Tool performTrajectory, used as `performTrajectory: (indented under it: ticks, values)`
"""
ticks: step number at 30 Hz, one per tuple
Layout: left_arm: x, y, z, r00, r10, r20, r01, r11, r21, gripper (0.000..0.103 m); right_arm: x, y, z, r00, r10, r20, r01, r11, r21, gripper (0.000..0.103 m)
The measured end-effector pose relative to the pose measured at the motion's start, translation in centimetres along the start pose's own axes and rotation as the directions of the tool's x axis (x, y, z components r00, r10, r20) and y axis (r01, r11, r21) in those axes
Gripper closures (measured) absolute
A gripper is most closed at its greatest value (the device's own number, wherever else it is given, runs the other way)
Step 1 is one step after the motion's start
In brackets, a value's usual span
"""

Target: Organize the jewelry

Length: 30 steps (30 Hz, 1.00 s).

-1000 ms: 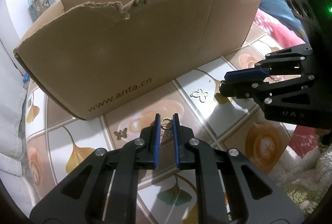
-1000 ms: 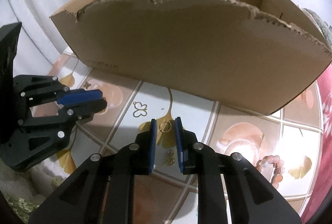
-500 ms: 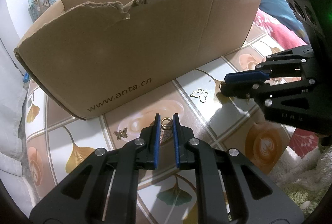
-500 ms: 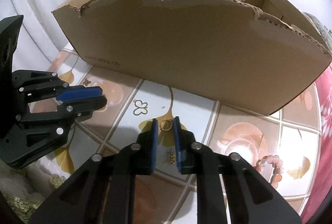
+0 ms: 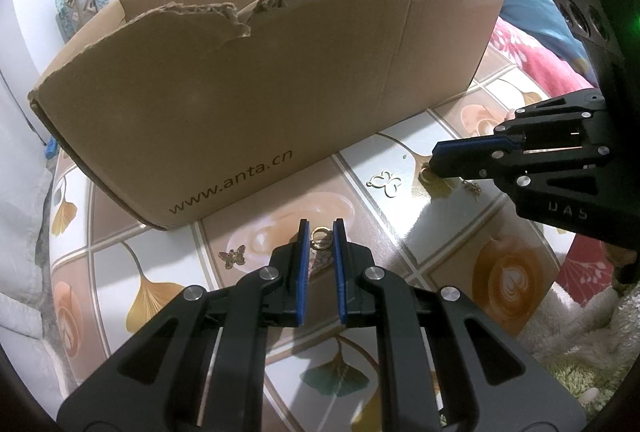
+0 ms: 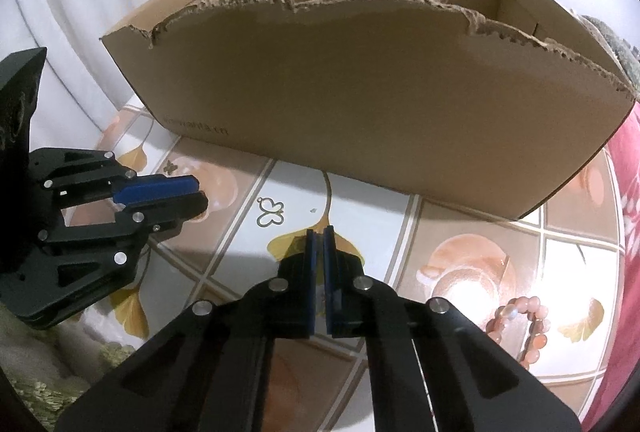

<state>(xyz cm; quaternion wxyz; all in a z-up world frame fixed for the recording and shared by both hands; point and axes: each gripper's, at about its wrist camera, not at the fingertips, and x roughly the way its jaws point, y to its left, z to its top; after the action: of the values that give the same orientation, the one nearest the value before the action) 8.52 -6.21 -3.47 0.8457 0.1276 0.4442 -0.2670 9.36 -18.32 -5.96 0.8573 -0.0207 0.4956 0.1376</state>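
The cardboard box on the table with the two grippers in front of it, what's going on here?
A person is sorting jewelry with two handheld grippers in front of an open cardboard box. The left gripper is shut on a gold ring at the tabletop. The right gripper has just been closing, and a small gold piece shows at its tips. A butterfly charm and a bead bracelet lie loose on the table. Nothing has been lifted toward the box yet.

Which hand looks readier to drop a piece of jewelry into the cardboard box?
Left, probably: the left claw pinches a gold ring near the box. The right claw has just closed, with nothing visible between its tips.
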Motion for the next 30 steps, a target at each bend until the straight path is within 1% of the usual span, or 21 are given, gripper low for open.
performTrajectory:
  ticks: [6, 8, 9, 10, 12, 15, 23, 24, 28, 30]
  values:
    - [0.0, -0.1, 0.0, 1.000, 0.002, -0.001, -0.002, 1.000, 0.001, 0.092, -0.5, -0.4, 0.2, 1.000, 0.030, -0.001, -0.030, 0.999, 0.025, 0.099]
    - [0.0, -0.1, 0.0, 1.000, 0.002, 0.000, -0.002, 1.000, 0.000, 0.092, -0.5, -0.4, 0.2, 0.999, 0.032, -0.007, -0.031, 0.999, 0.023, 0.098]
    - [0.0, -0.1, 0.0, 1.000, 0.002, 0.000, -0.002, 1.000, 0.000, 0.092, -0.6, -0.4, 0.2, 1.000, 0.022, -0.007, -0.022, 1.000, 0.017, 0.093]
    - [0.0, -0.1, 0.0, 1.000, 0.002, 0.000, -0.002, 1.000, 0.001, 0.092, -0.5, -0.4, 0.1, 1.000, 0.015, -0.011, -0.015, 1.000, 0.012, 0.085]
    - [0.0, -0.1, 0.0, 1.000, 0.001, -0.001, -0.001, 1.000, 0.002, 0.092, -0.4, -0.1, 0.0, 1.000, 0.011, -0.018, -0.011, 1.000, 0.004, 0.081]
    - [0.0, -0.1, 0.1, 1.000, 0.002, -0.001, -0.002, 1.000, 0.001, 0.092, -0.3, 0.3, -0.1, 1.000, 0.012, -0.021, -0.013, 1.000, -0.011, 0.081]
    - [-0.1, -0.1, 0.0, 1.000, 0.004, -0.001, -0.004, 1.000, 0.003, 0.092, -0.1, 1.2, -0.2, 1.000, -0.022, -0.019, 0.021, 0.998, -0.065, 0.082]
    - [-0.1, -0.2, 0.0, 1.000, 0.004, -0.001, -0.004, 1.000, 0.003, 0.092, -0.1, 1.1, -0.2, 1.000, -0.021, -0.020, 0.020, 0.998, -0.063, 0.083]
    - [-0.1, -0.2, 0.0, 1.000, 0.004, -0.001, -0.004, 1.000, 0.003, 0.092, 0.0, 0.8, 0.0, 1.000, -0.010, -0.022, 0.010, 0.999, -0.037, 0.094]
    - [-0.1, -0.1, 0.0, 1.000, 0.004, -0.001, -0.004, 1.000, 0.004, 0.092, 0.0, 0.7, 0.1, 1.000, -0.002, -0.023, 0.001, 1.000, -0.028, 0.095]
